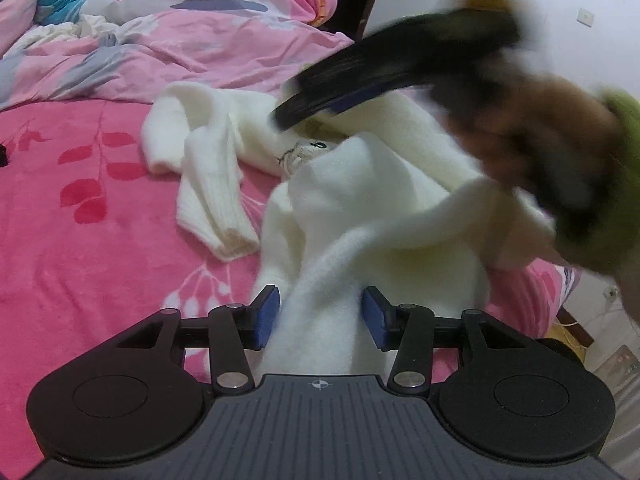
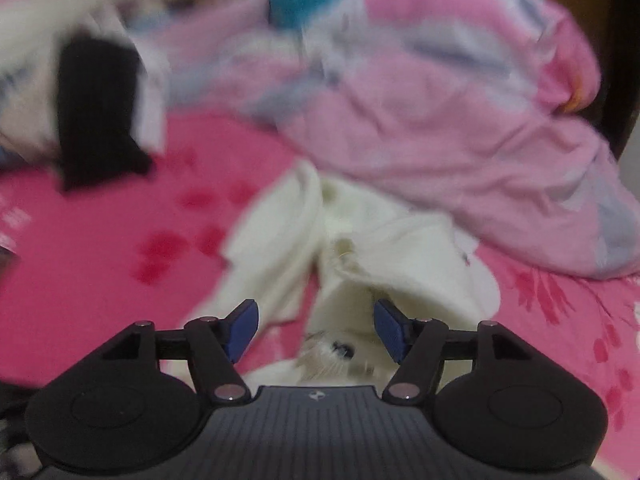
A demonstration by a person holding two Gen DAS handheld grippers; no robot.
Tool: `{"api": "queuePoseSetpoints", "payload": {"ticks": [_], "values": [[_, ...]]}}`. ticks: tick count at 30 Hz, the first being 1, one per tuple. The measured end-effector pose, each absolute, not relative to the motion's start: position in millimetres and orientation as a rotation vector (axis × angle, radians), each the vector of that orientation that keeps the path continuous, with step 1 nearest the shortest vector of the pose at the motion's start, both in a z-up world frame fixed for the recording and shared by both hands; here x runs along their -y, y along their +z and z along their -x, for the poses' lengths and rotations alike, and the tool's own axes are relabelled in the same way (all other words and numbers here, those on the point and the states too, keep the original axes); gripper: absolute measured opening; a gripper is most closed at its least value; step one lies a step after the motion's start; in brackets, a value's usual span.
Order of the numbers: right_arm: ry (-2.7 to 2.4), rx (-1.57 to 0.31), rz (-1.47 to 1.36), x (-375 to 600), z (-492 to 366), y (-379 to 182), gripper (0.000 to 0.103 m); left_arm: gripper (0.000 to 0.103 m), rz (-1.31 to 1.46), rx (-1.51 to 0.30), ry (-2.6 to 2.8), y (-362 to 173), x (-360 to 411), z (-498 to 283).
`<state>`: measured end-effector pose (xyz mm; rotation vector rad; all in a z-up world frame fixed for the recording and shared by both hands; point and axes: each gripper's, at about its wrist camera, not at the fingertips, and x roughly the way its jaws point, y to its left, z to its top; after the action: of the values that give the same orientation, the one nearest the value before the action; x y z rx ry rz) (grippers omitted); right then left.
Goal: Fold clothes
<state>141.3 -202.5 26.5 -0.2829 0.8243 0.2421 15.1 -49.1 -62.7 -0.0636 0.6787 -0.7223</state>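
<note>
The left gripper [image 1: 320,316] has its jaws part open with a fold of the white sweater [image 1: 360,208] running between the 2 blue pads; whether they pinch it is unclear. The right gripper [image 2: 316,330], blurred, hangs over the sweater [image 2: 360,256] with jaws spread wide, gripping nothing. The sweater lies rumpled on the bed's pink leaf-print sheet [image 1: 80,220]. Beyond it a pink quilt [image 1: 224,40] is heaped at the far edge, against a white wall [image 1: 560,40].
</note>
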Motion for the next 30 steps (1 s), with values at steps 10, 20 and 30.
{"api": "queuePoseSetpoints", "payload": {"ticks": [10,20,30], "values": [[0.093,-1.075,0.360,202,-240,-38,0.088,0.043,0.012,-0.620,-0.751,-71,55,-3],[0.075,-0.919,0.137,234,-209,19,0.023,0.018,-0.041,-0.550,-0.713,-65,56,15],[0.021,-0.645,-0.319,351,-134,115,0.022,0.015,-0.093,-0.499,-0.623,-49,31,14]]}}
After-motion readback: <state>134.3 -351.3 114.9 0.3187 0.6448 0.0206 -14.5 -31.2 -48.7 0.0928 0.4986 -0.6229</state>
